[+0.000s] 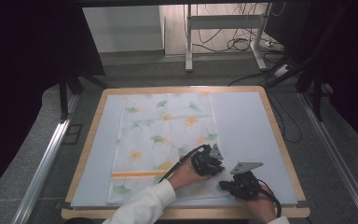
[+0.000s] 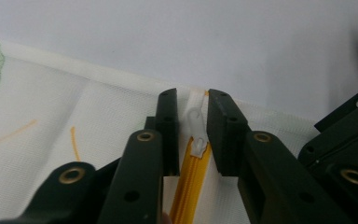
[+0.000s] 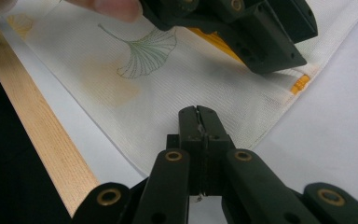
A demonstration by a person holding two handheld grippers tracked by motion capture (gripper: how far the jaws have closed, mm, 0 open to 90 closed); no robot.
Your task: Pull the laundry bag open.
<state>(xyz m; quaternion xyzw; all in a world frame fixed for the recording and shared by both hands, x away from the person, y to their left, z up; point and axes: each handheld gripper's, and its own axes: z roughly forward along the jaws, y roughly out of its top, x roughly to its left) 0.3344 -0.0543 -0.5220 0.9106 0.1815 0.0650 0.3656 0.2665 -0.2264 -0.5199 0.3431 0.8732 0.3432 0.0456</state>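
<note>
A leaf-printed cloth (image 1: 165,140) lay flat on the table (image 1: 254,135), its orange zipper (image 2: 191,182) running along the near end. The left gripper (image 2: 192,122) stood over that zipper at the cloth's right edge, jaws spread either side of the white pull tab (image 2: 195,123), not touching it. The right gripper (image 3: 199,122) was pressed together, pinching the cloth's near right corner.

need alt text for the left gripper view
The left gripper holds its two black jaws either side of a white zipper pull, with small gaps left, above an orange zipper on a white leaf-print fabric cover. Pale blue table mat lies beyond.
</note>
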